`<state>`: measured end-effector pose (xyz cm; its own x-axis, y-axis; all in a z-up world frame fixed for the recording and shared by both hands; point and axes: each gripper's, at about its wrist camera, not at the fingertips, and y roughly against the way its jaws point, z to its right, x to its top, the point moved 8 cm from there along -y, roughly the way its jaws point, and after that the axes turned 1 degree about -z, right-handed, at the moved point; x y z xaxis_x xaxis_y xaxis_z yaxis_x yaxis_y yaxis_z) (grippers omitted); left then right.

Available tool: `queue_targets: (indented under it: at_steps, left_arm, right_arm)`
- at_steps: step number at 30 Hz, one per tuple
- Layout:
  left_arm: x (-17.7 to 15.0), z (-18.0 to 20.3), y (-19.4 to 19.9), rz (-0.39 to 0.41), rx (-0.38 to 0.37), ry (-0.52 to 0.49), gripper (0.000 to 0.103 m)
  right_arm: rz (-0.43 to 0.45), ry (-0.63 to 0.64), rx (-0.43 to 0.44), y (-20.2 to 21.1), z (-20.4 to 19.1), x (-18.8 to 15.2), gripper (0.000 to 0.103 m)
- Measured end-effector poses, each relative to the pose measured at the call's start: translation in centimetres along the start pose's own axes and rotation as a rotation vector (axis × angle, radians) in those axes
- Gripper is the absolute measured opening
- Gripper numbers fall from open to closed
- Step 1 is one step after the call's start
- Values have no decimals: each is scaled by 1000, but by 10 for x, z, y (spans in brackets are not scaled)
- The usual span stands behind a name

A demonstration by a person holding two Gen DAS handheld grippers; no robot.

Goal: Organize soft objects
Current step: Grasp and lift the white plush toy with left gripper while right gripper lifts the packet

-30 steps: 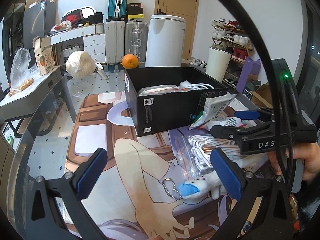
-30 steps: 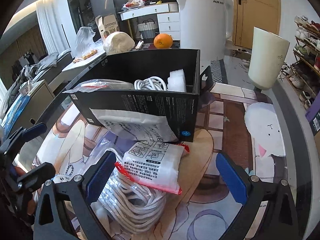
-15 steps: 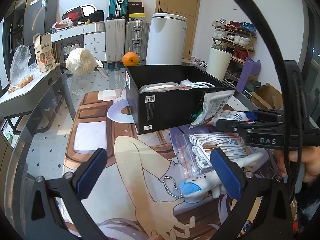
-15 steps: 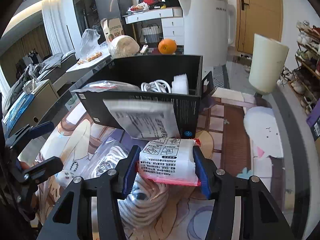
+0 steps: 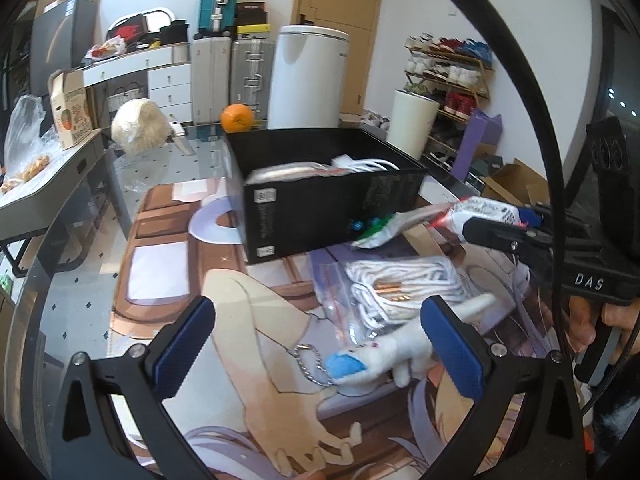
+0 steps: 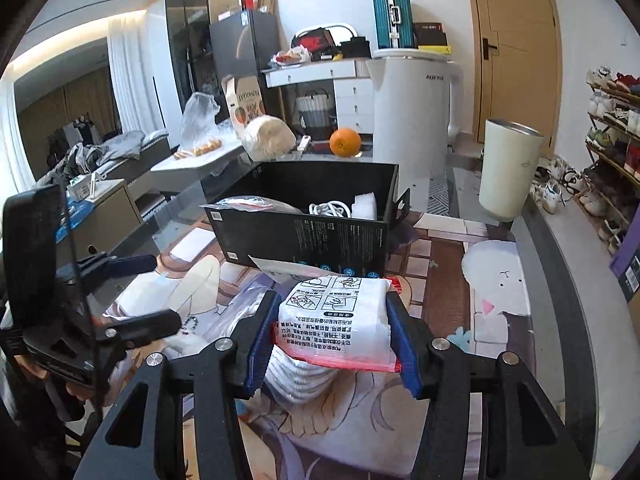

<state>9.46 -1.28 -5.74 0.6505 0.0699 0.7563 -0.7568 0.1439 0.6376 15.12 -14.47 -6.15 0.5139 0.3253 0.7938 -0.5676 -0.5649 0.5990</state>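
My right gripper point(image 6: 330, 332) is shut on a white printed plastic packet point(image 6: 336, 320) with a red edge and holds it above the mat, in front of the black box point(image 6: 316, 216). The packet also shows in the left wrist view point(image 5: 472, 212), raised beside the box point(image 5: 320, 200). The box holds a white cable and bagged items. My left gripper point(image 5: 320, 344) is open and empty, its fingers either side of a small white plush keychain point(image 5: 380, 356). A clear bag of white rope point(image 5: 400, 284) lies behind the plush.
A printed anime mat point(image 5: 240, 320) covers the glass table. An orange point(image 6: 345, 142) and a pale round bundle point(image 6: 269, 138) sit behind the box. A white appliance point(image 6: 412, 120) and a cream bin point(image 6: 508, 168) stand on the floor beyond.
My right gripper closed on the white packet and lifted it off the rope bag, up toward the box. My left gripper stayed open near the plush.
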Motion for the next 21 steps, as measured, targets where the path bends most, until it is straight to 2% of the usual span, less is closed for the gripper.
queue_targets:
  at_steps: [9, 15, 17, 19, 20, 21]
  left_arm:
    - [-11, 31, -8, -59, -30, -124, 103]
    - [-17, 37, -19, -111, -13, -147, 102]
    - [-17, 39, -19, -115, -26, -149, 97]
    - [-19, 41, -20, -124, -43, -152, 78]
    - [-20, 42, -21, -132, -51, -158, 73]
    - [-22, 43, -22, -146, -61, -160, 64]
  right_arm:
    - [10, -26, 6, 14, 5, -12, 53]
    - [20, -29, -3, 18, 9, -10, 53]
    - [20, -30, -4, 18, 9, -10, 53]
    - [21, -30, -2, 19, 8, -10, 53]
    - [20, -30, -1, 19, 8, -10, 53]
    - [20, -29, 0, 19, 8, -10, 53]
